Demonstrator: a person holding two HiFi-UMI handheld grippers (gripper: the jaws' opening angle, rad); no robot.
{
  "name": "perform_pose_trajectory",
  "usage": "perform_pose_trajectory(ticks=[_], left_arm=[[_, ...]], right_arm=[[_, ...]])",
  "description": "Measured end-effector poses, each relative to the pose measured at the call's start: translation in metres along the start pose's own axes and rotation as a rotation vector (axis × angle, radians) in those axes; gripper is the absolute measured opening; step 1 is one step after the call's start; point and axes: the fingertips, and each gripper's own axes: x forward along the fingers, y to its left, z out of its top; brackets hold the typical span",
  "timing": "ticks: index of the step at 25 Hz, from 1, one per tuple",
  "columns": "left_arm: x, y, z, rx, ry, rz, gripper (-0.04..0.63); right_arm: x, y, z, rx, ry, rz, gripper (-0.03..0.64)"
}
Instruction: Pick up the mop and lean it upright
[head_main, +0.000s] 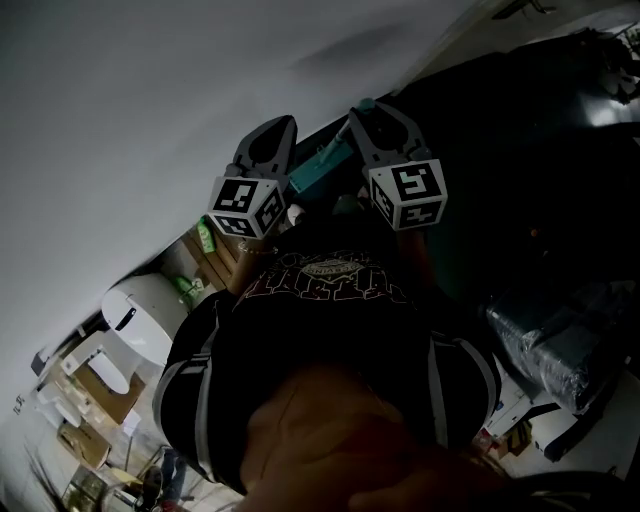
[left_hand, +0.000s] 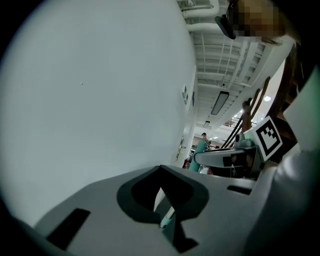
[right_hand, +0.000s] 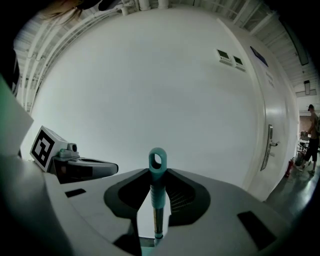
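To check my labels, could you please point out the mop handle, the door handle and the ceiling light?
mop handle (right_hand: 157, 187): right gripper view, on its teal grip below the loop.
door handle (right_hand: 270, 145): right gripper view, on its plate.
ceiling light (left_hand: 220, 102): left gripper view, on its middle.

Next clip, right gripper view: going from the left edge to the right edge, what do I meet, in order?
left claw → mop handle → wall panels → door handle → person at the far right edge
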Motion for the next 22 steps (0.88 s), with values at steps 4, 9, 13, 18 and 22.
perform_pose_trajectory(ticks=[4, 9, 13, 18, 22], left_arm=[[0.015, -0.008, 0.004, 0.024, 0.002, -0.001, 0.046], [0.045, -0.029, 0.009, 0.018, -0.028, 0.041, 0.046], [0.07, -0.054, 0.007, 0.009, -0.038, 0.056, 0.046], [0.107, -0.088, 0.007, 0.016, -0.04, 0.049, 0.046], [0.132, -0.116, 0.005, 0.023, -0.041, 0.059, 0.046]], right_arm=[[-0.005, -0.018, 0.001, 0.012, -0.014, -0.005, 0.11], [-0.015, -0.046, 0.003, 0.016, -0.024, 0.023, 0.11], [-0.022, -0.068, 0.004, 0.0, -0.021, 0.059, 0.11], [-0.029, -0.105, 0.002, -0.019, -0.014, 0.087, 0.11], [-0.04, -0.138, -0.001, -0.028, -0.012, 0.106, 0.11]])
